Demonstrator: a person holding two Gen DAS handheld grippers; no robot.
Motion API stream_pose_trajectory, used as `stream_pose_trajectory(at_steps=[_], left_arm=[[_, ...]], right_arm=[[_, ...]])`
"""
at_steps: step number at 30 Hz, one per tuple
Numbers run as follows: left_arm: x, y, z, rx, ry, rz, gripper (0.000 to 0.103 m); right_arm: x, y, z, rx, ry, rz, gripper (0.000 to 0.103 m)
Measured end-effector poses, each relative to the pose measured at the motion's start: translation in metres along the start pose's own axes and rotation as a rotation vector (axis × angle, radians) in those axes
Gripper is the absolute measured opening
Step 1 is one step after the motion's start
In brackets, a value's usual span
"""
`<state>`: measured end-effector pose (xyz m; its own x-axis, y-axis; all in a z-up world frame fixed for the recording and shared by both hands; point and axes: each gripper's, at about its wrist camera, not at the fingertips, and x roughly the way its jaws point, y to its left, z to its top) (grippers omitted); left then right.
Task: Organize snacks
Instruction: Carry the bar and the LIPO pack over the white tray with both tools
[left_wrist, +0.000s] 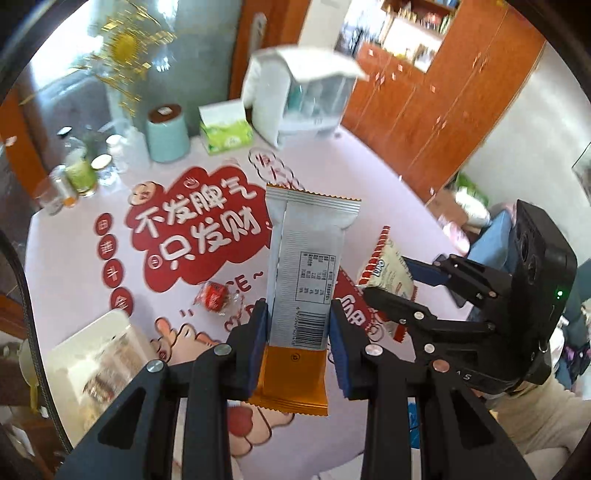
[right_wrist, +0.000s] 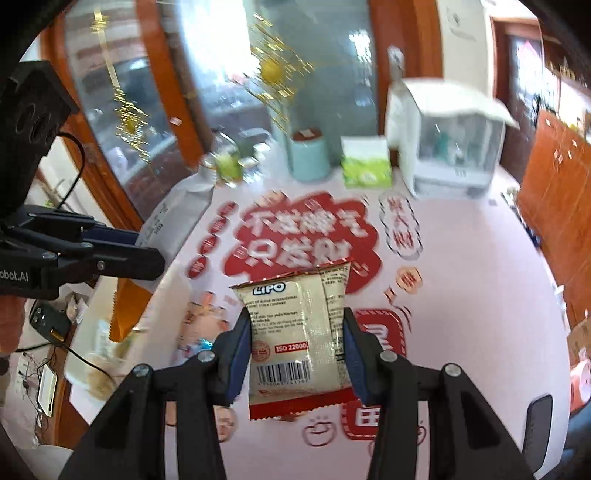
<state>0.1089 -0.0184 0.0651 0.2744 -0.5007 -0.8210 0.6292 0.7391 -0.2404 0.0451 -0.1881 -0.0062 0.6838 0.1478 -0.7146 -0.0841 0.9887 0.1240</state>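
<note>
A silver-and-orange snack bar (left_wrist: 295, 295), barcode facing the camera, stood upright above the tabletop (left_wrist: 74, 258), clamped between the jaws of the left gripper (left_wrist: 297, 328). The right gripper (right_wrist: 297, 347) had its jaws clenched on a cream-and-red packet (right_wrist: 295, 343) printed "LiPO" and "ISO 22000". A red wrapped candy (left_wrist: 212, 297) lay on the tabletop. A clear-lidded container (left_wrist: 99, 365) held blurred contents beside the left gripper. Behind stood a mint canister (left_wrist: 166, 136) and green tissue box (left_wrist: 225, 129).
</note>
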Motion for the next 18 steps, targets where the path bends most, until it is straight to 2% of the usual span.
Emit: stream_pose_trajectory(at_steps=[6, 11, 13, 16, 17, 18], left_arm=[[-0.076, 0.026, -0.053, -0.059, -0.099, 0.018, 0.03], [-0.114, 0.063, -0.104, -0.139, -0.126, 0.105, 0.03], [-0.122, 0.079, -0.125, -0.164, -0.13, 0.17, 0.03], [-0.125, 0.101, -0.155, -0.164, -0.152, 0.384, 0.031], [-0.122, 0.109, -0.165, -0.175, -0.153, 0.431, 0.031], [-0.119, 0.121, -0.176, -0.202, -0.147, 0.445, 0.031]], right_arm=[[-0.035, 0.073, 0.008, -0.092, -0.085, 0.094, 0.046], [-0.036, 0.133, 0.002, -0.158, -0.079, 0.182, 0.046], [-0.031, 0.158, -0.002, -0.19, -0.065, 0.213, 0.046], [-0.017, 0.194, -0.013, -0.238, -0.021, 0.246, 0.046], [-0.011, 0.203, -0.017, -0.252, -0.004, 0.248, 0.046], [-0.005, 0.212, -0.021, -0.263, 0.015, 0.249, 0.046]])
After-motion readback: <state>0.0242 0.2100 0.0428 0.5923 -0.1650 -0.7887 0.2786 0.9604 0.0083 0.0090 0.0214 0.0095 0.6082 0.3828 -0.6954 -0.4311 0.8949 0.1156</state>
